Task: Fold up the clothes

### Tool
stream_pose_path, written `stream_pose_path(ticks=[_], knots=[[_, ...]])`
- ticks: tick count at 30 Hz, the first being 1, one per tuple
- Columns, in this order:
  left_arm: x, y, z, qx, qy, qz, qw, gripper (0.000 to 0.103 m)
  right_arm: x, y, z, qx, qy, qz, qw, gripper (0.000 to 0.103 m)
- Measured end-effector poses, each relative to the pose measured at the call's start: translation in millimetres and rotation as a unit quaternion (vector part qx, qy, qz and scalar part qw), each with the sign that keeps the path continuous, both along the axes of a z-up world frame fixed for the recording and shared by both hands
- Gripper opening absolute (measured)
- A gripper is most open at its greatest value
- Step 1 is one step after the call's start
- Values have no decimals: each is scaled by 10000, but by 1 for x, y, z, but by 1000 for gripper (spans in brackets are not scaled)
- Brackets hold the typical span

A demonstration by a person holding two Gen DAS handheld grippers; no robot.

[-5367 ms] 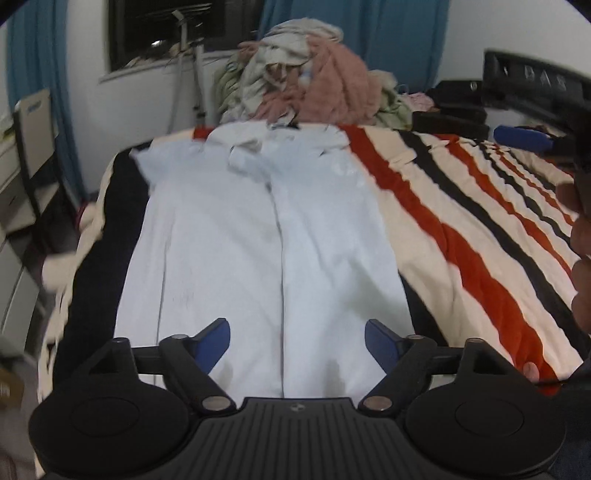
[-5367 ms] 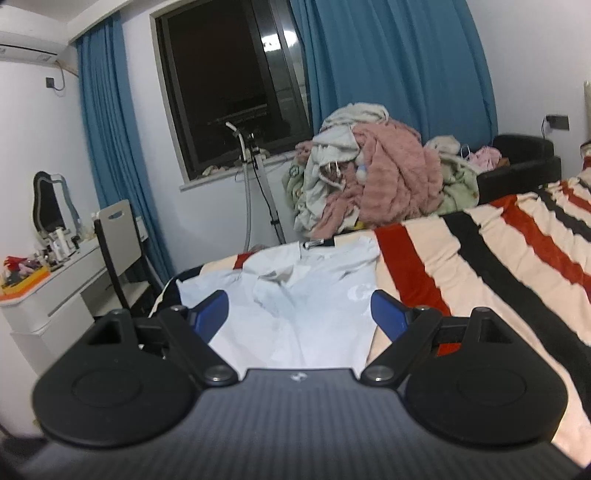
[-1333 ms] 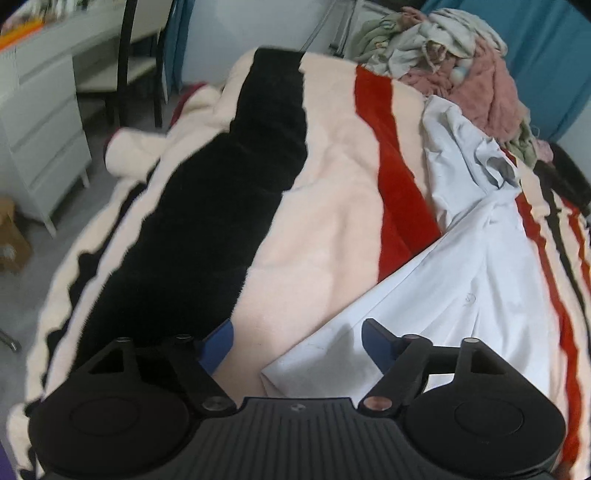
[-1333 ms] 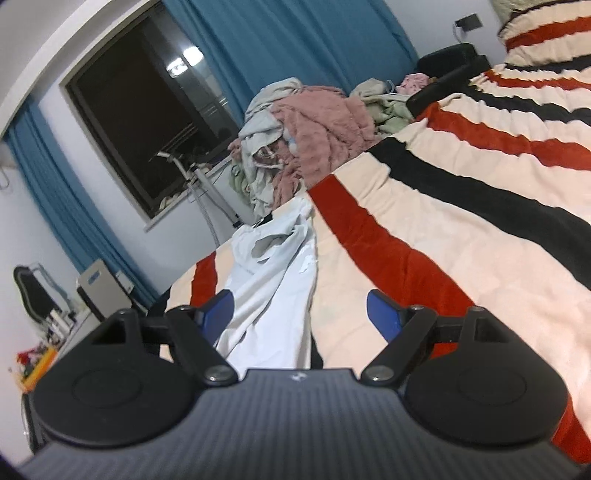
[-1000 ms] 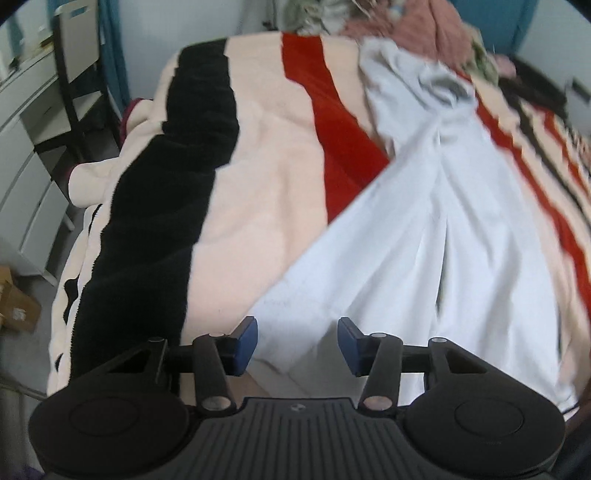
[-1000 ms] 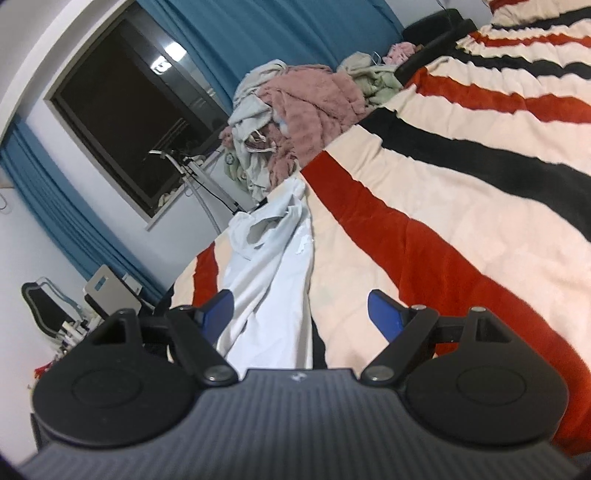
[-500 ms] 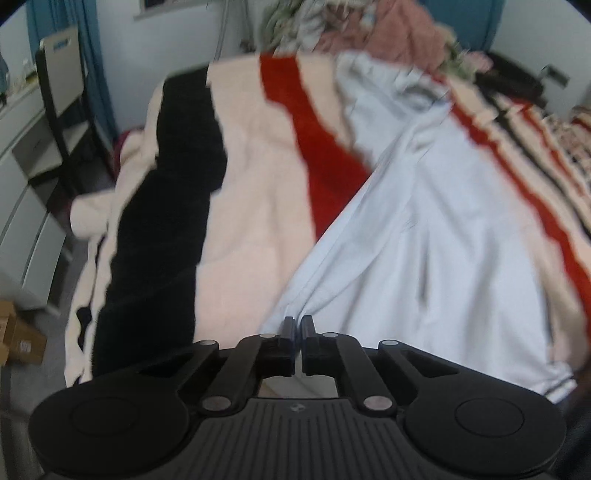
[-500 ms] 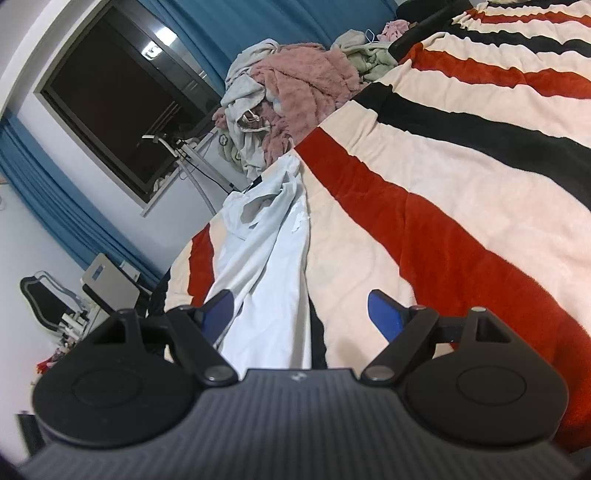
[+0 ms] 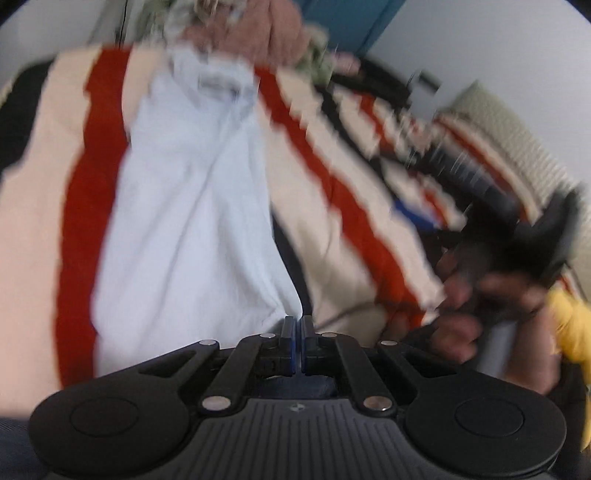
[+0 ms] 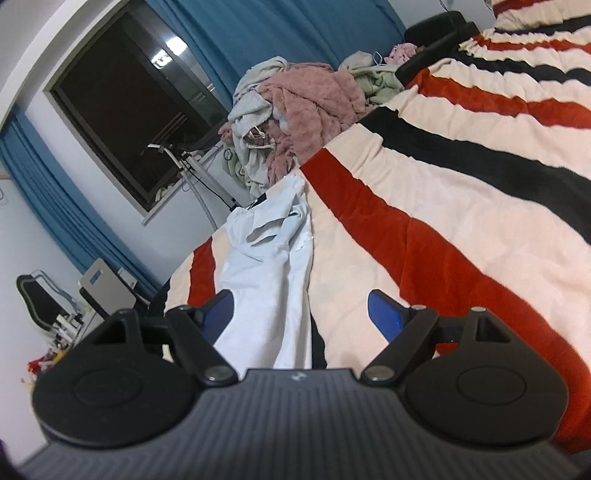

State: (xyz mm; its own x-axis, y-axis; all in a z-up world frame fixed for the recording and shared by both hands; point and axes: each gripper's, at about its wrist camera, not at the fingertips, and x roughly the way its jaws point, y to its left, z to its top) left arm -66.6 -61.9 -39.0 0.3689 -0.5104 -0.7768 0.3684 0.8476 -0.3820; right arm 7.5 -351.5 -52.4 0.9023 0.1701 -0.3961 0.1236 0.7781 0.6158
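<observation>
We saw a big fuzzy blanket (image 10: 461,206) with cream, red and black stripes spread over the whole bed. On it lay a long pale blue shirt (image 9: 192,206) made of thin cloth. The shirt ran from near us up toward the far end of the bed, with a red stripe just beside it on each side. Its crumpled collar end (image 10: 273,229) was the far end, close to the heap.

Past the far end of the bed was a tall heap of pink, grey and green clothes (image 10: 295,110). Behind the heap hung blue curtains (image 10: 277,33) next to a dark window (image 10: 136,107).

Our left gripper (image 9: 296,326) was squeezed tight. Its two blue pads were pressed together on the near corner of the shirt, and the cloth rose to a point right there. The left view was blurry.

Our right gripper (image 10: 303,306) was wide apart and held nothing. It hung over the near part of the shirt and the blanket beside it. In the left view we saw our right hand (image 9: 476,310) wrapped around its black handle, over the blanket to the right of the shirt. A bit of yellow sleeve (image 9: 569,325) showed at the wrist.
</observation>
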Motion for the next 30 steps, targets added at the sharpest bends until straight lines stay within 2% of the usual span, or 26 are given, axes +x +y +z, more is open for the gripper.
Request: stream_pose_path(ticks=[3, 6, 8, 10, 11, 13, 17, 20, 22, 25, 27, 30], knots=[[4, -3, -18, 84, 158, -9, 9998, 6, 0, 2, 1, -70, -13, 53, 10000, 82], [8, 4, -8, -71, 67, 39, 9999, 31, -1, 4, 3, -168, -61, 90, 9998, 82], [11, 13, 1, -167, -35, 71, 9998, 61, -1, 7, 4, -251, -84, 120, 9996, 81], [17, 22, 10, -123, -261, 125, 9995, 69, -1, 11, 5, -347, -104, 162, 9992, 79], [22, 25, 13, -72, -362, 193, 9991, 70, 0, 13, 5, -395, -114, 183, 9990, 74], [32, 33, 18, 23, -535, 342, 9980, 75, 0, 17, 6, -491, -134, 225, 9984, 74], [62, 62, 10, -113, -452, 762, 9960, 76, 13, 21, -7, -234, 229, 621, 9975, 69], [83, 87, -7, -197, -159, 1310, 9911, 76, 29, 25, -27, 107, 866, 924, 9919, 68], [92, 106, -19, -282, 107, 1751, 9841, 76, 38, 29, -42, 404, 1364, 1140, 9832, 69], [101, 123, -36, -239, 442, 2148, 9754, 77, 47, 34, -62, 858, 1986, 1414, 9660, 69], [106, 129, -46, -254, 681, 2179, 9733, 77, 47, 38, -72, 1187, 2223, 1533, 9555, 69], [104, 130, -47, -377, 708, 2176, 9727, 77, 46, 43, -87, 1676, 2570, 1704, 9364, 69]])
